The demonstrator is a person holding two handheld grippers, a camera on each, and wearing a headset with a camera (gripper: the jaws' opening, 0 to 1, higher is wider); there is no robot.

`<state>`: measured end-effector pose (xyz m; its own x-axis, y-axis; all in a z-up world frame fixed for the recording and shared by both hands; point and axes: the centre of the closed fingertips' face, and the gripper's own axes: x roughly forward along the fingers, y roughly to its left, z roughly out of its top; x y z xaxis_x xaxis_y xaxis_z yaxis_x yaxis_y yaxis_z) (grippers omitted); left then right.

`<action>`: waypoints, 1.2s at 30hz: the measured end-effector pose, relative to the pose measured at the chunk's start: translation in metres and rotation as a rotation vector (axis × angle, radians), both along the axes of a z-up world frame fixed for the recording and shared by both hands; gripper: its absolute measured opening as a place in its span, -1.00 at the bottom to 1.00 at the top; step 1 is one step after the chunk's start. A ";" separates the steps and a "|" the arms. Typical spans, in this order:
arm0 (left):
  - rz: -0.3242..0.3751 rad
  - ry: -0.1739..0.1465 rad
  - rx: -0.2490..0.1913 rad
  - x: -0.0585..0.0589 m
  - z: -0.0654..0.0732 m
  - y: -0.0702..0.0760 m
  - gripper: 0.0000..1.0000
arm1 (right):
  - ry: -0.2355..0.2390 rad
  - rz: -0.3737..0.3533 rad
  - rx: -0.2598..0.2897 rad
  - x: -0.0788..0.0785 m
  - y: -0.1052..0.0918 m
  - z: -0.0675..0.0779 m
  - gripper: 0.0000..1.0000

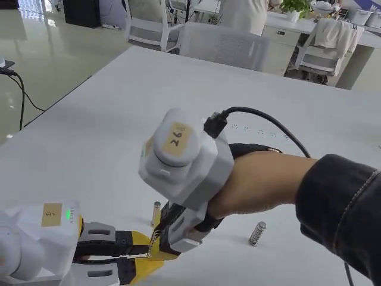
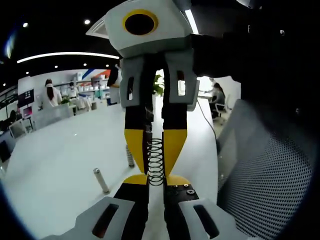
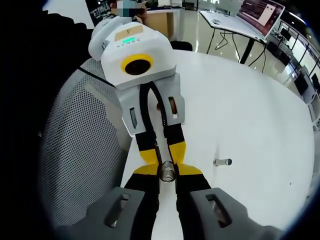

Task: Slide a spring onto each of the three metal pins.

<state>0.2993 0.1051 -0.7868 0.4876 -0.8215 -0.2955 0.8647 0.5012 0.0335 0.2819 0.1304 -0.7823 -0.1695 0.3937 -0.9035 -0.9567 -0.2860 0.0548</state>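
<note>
My two grippers meet tip to tip at the table's near edge, with a spring between their yellow fingertips. The left gripper is shut on the spring's near end. From the opposite side the right gripper is shut on the same spring, which that view shows end-on. From the headset, the left gripper comes in from the bottom left and the right gripper angles down from a hand. Two metal pins stand on the white table. One pin stands just behind the tips. Whether a pin runs inside the held spring is unclear.
A second spring lies loose on the white table, right of the grippers. A black cable trails from the right gripper across the table. A mesh chair stands at the far edge, with desks beyond it.
</note>
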 end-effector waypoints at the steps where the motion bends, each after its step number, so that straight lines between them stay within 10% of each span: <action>1: 0.003 0.000 -0.005 0.000 0.000 0.000 -0.96 | -0.002 0.001 0.002 0.000 0.000 0.000 -0.82; 36: 0.154 0.057 -0.043 0.009 -0.012 0.029 -0.25 | -0.028 -0.050 -0.018 0.017 -0.010 -0.005 -0.83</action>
